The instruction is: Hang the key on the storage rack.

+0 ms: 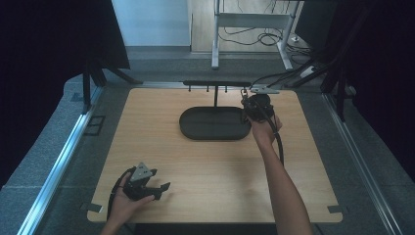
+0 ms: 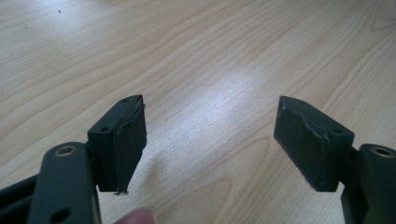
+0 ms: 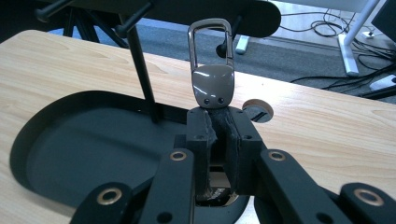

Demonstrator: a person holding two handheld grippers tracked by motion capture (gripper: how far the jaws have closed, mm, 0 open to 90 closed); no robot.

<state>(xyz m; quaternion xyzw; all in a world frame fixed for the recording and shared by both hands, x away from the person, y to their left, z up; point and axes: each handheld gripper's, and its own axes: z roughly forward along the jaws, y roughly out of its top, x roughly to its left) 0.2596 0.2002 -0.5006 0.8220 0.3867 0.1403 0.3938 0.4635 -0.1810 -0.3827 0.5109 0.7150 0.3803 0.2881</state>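
— Two grippers, one busy: which holds the clip?
— The right gripper (image 3: 219,140), jaws clamped on the base of a metal clip (image 3: 212,70) whose loop stands upright above them, over the far right end of the black tray (image 1: 195,128).
— And the rack?
— Its bar (image 1: 215,83) runs crosswise just beyond the clip; a peg (image 3: 224,46) shows behind the loop, so hanging it probably means a short push away from the person.
— The left gripper (image 2: 210,140)?
— Jaws spread wide, empty, low over the table (image 1: 205,171) at the near left, well apart.
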